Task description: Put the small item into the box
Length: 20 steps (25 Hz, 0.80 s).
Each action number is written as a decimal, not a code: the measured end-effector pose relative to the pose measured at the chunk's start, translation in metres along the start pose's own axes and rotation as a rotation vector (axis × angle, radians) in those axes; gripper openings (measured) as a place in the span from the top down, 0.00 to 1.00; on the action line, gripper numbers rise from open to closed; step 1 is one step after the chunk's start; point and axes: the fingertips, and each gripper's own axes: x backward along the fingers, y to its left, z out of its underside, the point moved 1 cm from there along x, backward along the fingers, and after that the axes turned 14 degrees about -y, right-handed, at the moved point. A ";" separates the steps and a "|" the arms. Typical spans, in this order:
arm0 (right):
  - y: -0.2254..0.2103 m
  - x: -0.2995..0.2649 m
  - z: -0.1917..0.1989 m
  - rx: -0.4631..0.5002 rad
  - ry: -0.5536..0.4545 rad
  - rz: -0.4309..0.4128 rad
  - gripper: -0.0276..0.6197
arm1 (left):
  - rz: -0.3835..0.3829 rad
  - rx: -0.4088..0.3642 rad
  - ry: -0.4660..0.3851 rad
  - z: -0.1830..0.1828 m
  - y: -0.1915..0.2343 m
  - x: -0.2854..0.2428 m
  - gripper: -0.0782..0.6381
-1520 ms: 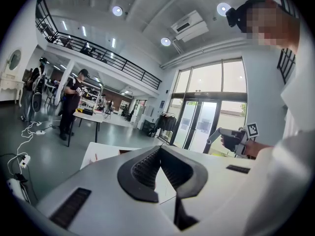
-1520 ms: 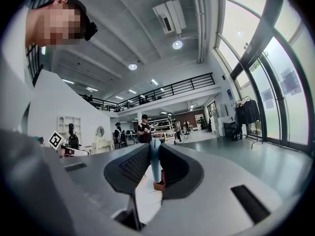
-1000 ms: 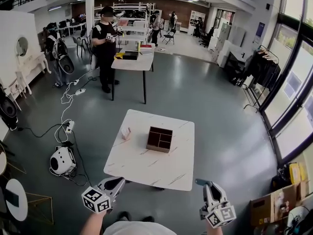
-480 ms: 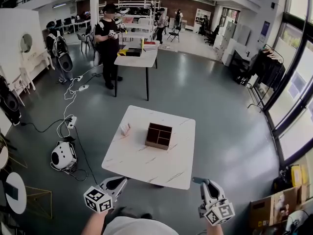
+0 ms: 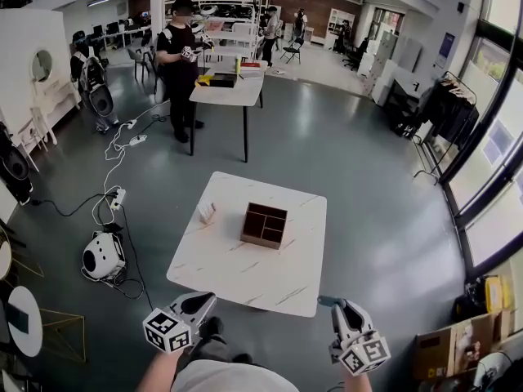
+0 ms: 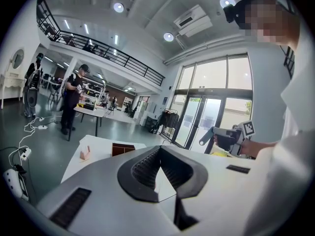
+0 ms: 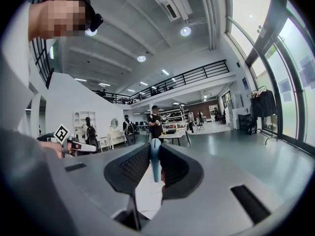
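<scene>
On the table (image 5: 245, 276), divided brown box (image 5: 264, 224), right claw (image 5: 330, 303) gripping small teal item (image 7: 154, 159), left claw (image 5: 208, 299) closed.

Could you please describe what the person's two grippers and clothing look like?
The left gripper and right gripper are pale grey, wedge-shaped shells with dark ribbed jaws; each carries a white cube with black square markers. The person wears a white top.

An open lab hall: beyond the marble table (image 5: 237, 278) stand workbenches (image 5: 227, 95), shelving (image 5: 237, 11) and people (image 5: 178, 60), under a mezzanine railing (image 6: 123, 59).
</scene>
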 end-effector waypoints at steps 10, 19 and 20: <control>0.004 -0.054 0.025 -0.022 0.042 0.010 0.83 | 0.052 -0.028 0.064 0.000 0.052 -0.037 0.87; 0.011 -0.114 0.040 -0.016 0.061 0.042 0.83 | 0.095 0.003 0.090 -0.010 0.114 -0.070 0.87; 0.013 -0.122 0.042 -0.014 0.063 0.045 0.83 | 0.099 0.006 0.092 -0.011 0.122 -0.074 0.87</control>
